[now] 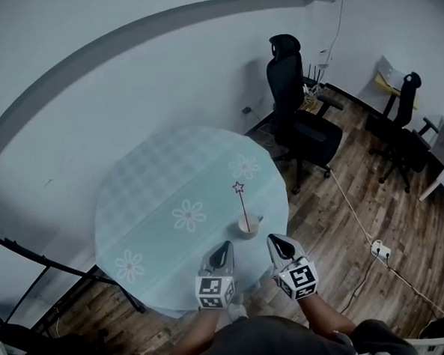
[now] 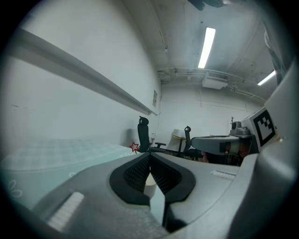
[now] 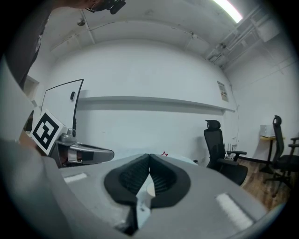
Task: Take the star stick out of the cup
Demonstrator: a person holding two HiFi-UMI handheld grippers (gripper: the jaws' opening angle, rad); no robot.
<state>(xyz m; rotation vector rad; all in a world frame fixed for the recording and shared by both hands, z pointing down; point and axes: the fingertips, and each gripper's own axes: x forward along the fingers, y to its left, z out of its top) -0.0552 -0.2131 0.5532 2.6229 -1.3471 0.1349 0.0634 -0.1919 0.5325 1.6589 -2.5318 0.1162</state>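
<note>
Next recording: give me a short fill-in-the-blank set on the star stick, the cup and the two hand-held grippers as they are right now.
1. The thin stick topped with a red star stands ____ the small beige cup.
2. The pale teal tablecloth is printed with white ____.
3. The left hand-held gripper and the right hand-held gripper both have their jaws ____.
4. ____ hand-held gripper touches the stick.

Missing words: inside; flowers; shut; Neither.
</note>
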